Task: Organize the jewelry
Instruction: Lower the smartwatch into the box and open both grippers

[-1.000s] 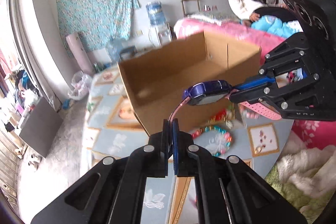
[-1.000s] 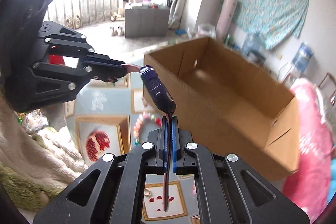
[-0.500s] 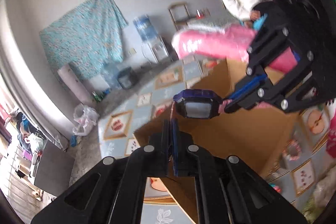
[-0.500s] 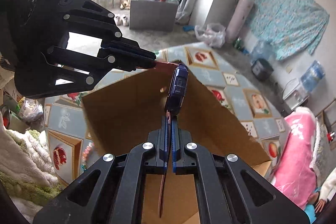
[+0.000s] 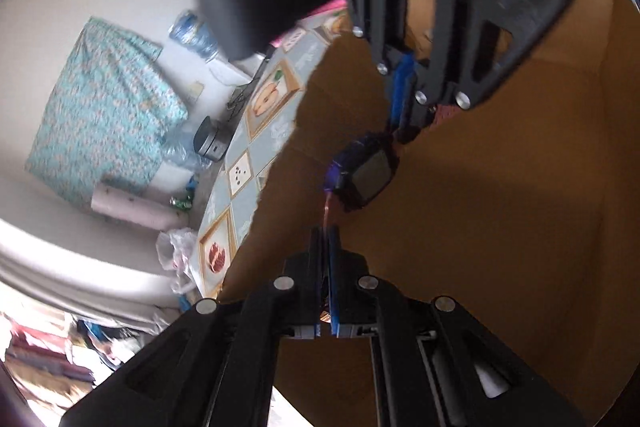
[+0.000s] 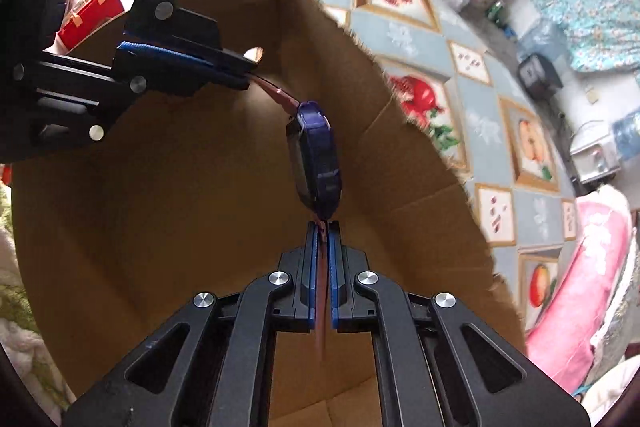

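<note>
A purple watch (image 5: 362, 173) with a pink strap hangs stretched between both grippers, inside the open cardboard box (image 5: 520, 227). My left gripper (image 5: 326, 231) is shut on one strap end. My right gripper (image 6: 323, 225) is shut on the other strap end. The watch (image 6: 316, 159) shows edge-on in the right wrist view, with the left gripper (image 6: 248, 75) above and to its left. The right gripper (image 5: 400, 129) reaches down from above in the left wrist view. The box (image 6: 160, 207) fills most of both views.
The box stands on a table with a fruit-patterned cloth (image 6: 460, 75). A pink bedcover (image 6: 580, 307) lies at the right. A teal cloth (image 5: 100, 107) hangs on the wall, with a water bottle (image 5: 196, 35) and a plastic bag (image 5: 172, 255) on the floor.
Both grippers have carried the watch from outside the box, over its rim and down inside it. Both stay shut on the strap ends.
</note>
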`<state>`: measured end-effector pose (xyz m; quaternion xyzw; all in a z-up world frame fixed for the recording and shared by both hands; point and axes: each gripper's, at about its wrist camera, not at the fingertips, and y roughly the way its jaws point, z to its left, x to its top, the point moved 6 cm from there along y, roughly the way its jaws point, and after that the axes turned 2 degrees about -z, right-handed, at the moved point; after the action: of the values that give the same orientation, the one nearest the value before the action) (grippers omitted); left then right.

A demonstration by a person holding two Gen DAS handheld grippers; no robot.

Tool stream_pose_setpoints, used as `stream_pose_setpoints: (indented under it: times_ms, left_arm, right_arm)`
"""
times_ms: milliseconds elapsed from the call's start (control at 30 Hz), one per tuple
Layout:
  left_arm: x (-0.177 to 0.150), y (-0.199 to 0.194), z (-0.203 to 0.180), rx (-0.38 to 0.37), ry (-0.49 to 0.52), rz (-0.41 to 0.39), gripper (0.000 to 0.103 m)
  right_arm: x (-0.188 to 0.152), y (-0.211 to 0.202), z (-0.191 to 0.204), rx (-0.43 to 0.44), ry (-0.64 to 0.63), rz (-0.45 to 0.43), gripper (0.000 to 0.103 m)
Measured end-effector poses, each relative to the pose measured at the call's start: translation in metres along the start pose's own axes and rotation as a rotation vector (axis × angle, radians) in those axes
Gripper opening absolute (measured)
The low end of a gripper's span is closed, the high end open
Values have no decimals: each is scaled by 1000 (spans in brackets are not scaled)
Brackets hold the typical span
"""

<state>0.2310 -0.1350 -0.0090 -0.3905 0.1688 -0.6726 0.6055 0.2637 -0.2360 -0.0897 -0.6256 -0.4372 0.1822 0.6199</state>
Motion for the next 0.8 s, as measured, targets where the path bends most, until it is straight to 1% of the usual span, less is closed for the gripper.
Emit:
stream_pose_setpoints:
  times_ms: [67,133,200,267,333,400,500,600,700,800]
  left_arm:
    - [-2,3,-8,-25,41,16,3]
    - [-5,5,-18,-38,88,32,3]
    - [-7,8,-27,-58,123,49,4]
    - [-8,9,-30,-87,126,55,4]
    - [-8,10,-29,-121,117,64,5]
    - [-7,8,-30,-142,102,52,5]
    - [-9,4,-38,-132,163,31,5]
    - [-13,2,-45,-124,203,24,5]
    - [-18,-1,-49,-114,223,16,5]
    - [-16,0,-47,-109,230,0,5]
  right_arm:
    - [-6,-2,3,36,7,-2,5]
    - [-12,-5,4,68,30,-5,8]
    - [-16,-9,2,83,61,-15,9]
    - [-20,-14,-2,98,104,-34,11]
    - [-21,-19,-7,100,151,-52,21]
    - [-19,-24,-11,108,186,-72,24]
    - [-15,-28,-14,130,235,-84,25]
    - [0,-26,-19,169,269,-101,25]
    - [14,-19,-21,206,295,-119,25]
    - [31,-8,-16,214,294,-112,25]
